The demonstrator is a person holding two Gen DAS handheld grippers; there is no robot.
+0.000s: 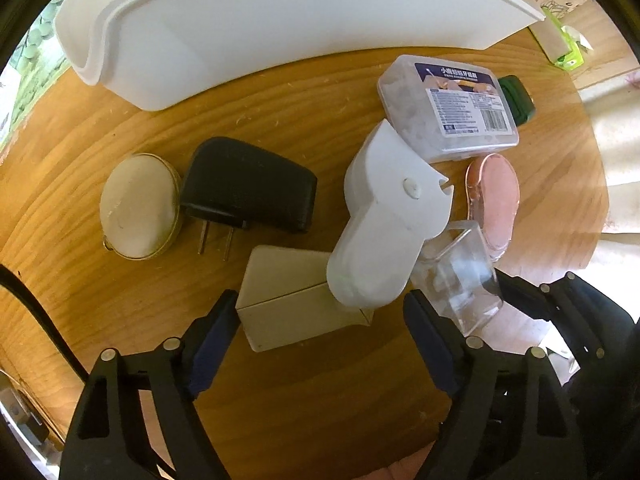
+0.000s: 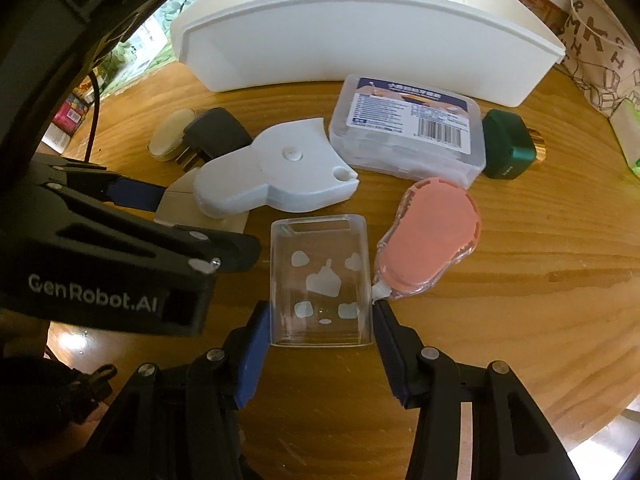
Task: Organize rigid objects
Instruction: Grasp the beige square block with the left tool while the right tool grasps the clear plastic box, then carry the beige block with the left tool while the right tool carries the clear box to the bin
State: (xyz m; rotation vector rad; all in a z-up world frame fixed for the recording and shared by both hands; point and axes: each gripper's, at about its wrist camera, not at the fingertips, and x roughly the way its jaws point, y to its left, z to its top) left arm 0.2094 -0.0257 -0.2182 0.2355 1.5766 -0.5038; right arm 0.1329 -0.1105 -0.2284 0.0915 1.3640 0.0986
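Observation:
Small objects lie on a round wooden table in front of a white plastic bin [image 1: 248,28] [image 2: 360,40]. My left gripper [image 1: 320,320] is open around a cream box [image 1: 288,304] [image 2: 188,204], with a white plastic holder [image 1: 384,224] [image 2: 276,176] leaning on it. My right gripper [image 2: 320,320] has its fingers against both sides of a clear case [image 2: 320,276] [image 1: 460,276] with white prints, which stands on the table. A pink tape dispenser [image 2: 428,236] [image 1: 496,196] lies right of the case.
A clear floss box [image 1: 452,100] [image 2: 408,128], a green bottle cap [image 2: 512,144] [image 1: 520,96], a black plug adapter [image 1: 248,184] [image 2: 216,128] and a round cream compact [image 1: 138,206] [image 2: 172,132] lie nearby. A printed bag [image 2: 600,40] stands at the right.

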